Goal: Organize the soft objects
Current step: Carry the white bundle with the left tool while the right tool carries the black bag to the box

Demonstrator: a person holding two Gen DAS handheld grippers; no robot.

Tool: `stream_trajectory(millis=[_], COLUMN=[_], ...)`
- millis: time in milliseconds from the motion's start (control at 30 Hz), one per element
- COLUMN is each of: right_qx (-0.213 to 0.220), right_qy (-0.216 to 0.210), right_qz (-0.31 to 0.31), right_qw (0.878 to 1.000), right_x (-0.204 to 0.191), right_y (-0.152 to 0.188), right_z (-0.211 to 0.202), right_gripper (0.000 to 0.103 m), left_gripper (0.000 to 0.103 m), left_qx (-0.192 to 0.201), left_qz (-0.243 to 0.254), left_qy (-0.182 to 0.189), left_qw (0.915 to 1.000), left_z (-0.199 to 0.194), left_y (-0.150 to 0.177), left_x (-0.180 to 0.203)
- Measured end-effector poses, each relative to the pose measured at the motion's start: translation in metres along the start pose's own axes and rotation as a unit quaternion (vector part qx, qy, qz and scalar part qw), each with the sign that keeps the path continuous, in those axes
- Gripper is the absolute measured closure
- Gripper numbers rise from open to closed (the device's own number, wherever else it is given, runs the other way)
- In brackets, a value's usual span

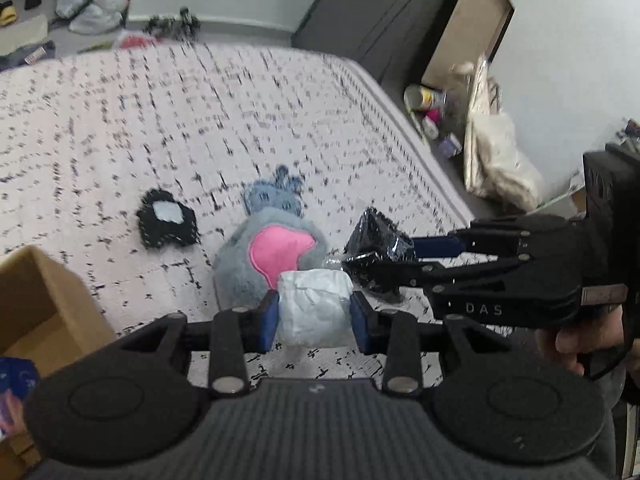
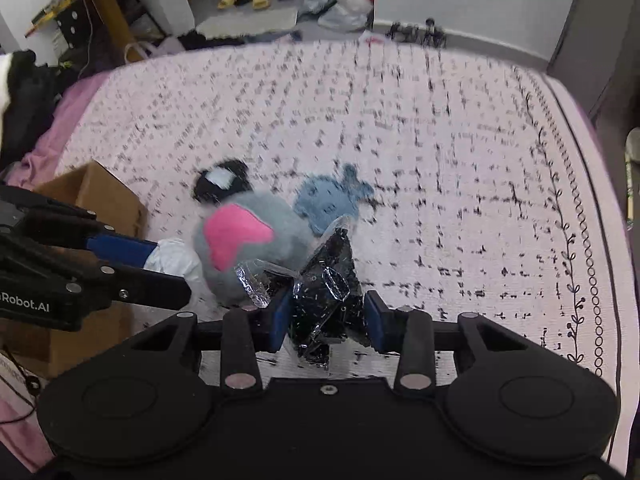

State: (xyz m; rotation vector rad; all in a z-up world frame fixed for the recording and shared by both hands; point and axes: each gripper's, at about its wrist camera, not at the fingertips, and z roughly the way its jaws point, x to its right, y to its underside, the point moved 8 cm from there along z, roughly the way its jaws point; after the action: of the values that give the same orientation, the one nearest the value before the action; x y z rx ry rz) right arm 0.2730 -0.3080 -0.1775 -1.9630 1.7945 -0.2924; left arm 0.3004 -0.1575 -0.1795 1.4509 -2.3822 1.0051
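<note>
My left gripper (image 1: 314,318) is shut on a white wrapped soft bundle (image 1: 314,306), held just above the bed; it also shows in the right wrist view (image 2: 176,260). My right gripper (image 2: 326,320) is shut on a black item in crinkly clear plastic (image 2: 326,292), seen too in the left wrist view (image 1: 378,246). Between them on the bed lies a grey plush with a pink patch (image 1: 268,256) (image 2: 248,240). Behind it lie a small blue plush (image 1: 276,196) (image 2: 332,200) and a black plush with a white patch (image 1: 168,224) (image 2: 222,184).
An open cardboard box (image 1: 36,312) (image 2: 100,200) stands at the bed's left. The patterned pink bedspread (image 2: 440,140) stretches far and right. Bags, slippers and clutter lie on the floor beyond the bed; a dark cabinet (image 1: 380,12) stands at the right.
</note>
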Motion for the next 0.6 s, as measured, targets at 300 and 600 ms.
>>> stream_trajectory(millis=[300,600], right_qx=[0.063,0.123], right_qy=[0.007,-0.017], right_qz=[0.018,0.028], right_qw=[0.998,0.992], right_x=[-0.031,-0.065], right_y=[-0.006,-0.007], right_z=[-0.035,-0.070], right_gripper=[0.065,0.065], left_gripper=[0.067,0.067], left_qx=[0.093,0.150], left_qz=[-0.032,-0.056], left_qy=[-0.045,-0.097], left_qw=[0.9942,0.9824], left_z=[-0.066,-0.117], left_y=[0.013,0.037], left_x=[-0.012,-0.021])
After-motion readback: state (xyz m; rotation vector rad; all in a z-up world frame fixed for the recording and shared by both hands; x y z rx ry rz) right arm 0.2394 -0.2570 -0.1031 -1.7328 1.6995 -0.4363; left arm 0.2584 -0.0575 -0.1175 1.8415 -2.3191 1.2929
